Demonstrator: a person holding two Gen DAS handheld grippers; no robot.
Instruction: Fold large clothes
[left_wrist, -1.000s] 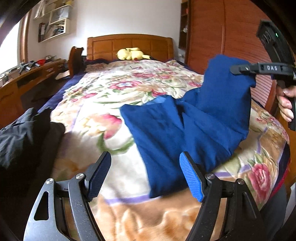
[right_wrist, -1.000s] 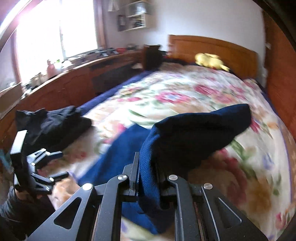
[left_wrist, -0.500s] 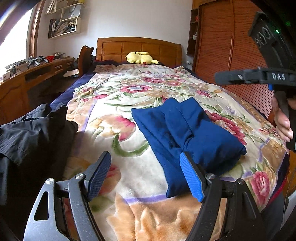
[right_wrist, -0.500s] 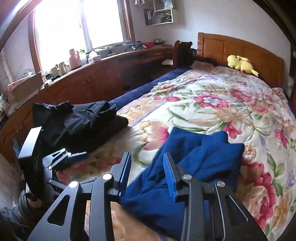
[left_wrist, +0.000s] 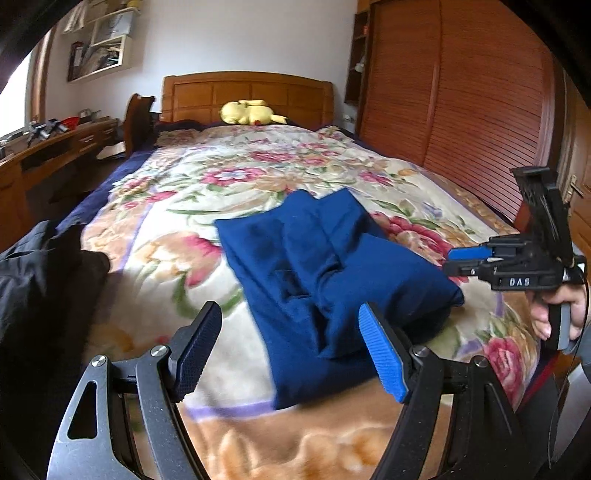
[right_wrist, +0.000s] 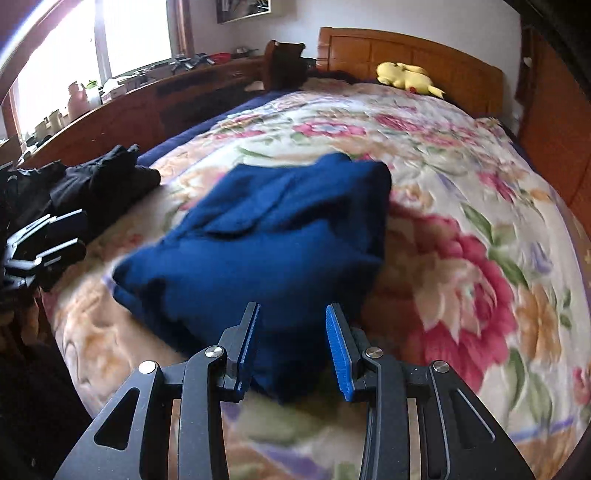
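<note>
Nearest the left wrist cam, the left gripper (left_wrist: 290, 349) is hanging w/ its jaws spread wide, nothing between the pads, the floral blanket (left_wrist: 177, 206) showing in the gap. The right gripper (right_wrist: 291, 343) is sitting w/ jaws parted, released: a near edge of the folded blue garment (right_wrist: 266, 236) is lying in the gap, pads not pressing on it. In the left cam that right gripper (left_wrist: 467, 260) is showing side-on at the right edge, a hand (left_wrist: 557, 310) wrapping its handle, just beside the garment's right corner.

Mid-bed, the blue garment (left_wrist: 325, 280) is lying folded into a thick bundle on the blanket, toward the foot end. Off to the left, a black clothes pile (right_wrist: 96, 184) is sitting at the bed's edge, apart from the blue one.

Farther back, a yellow plush toy (left_wrist: 249, 112) is resting against the wooden headboard (left_wrist: 243, 90); a wooden desk (right_wrist: 122, 114) is running under the window (right_wrist: 88, 44).
</note>
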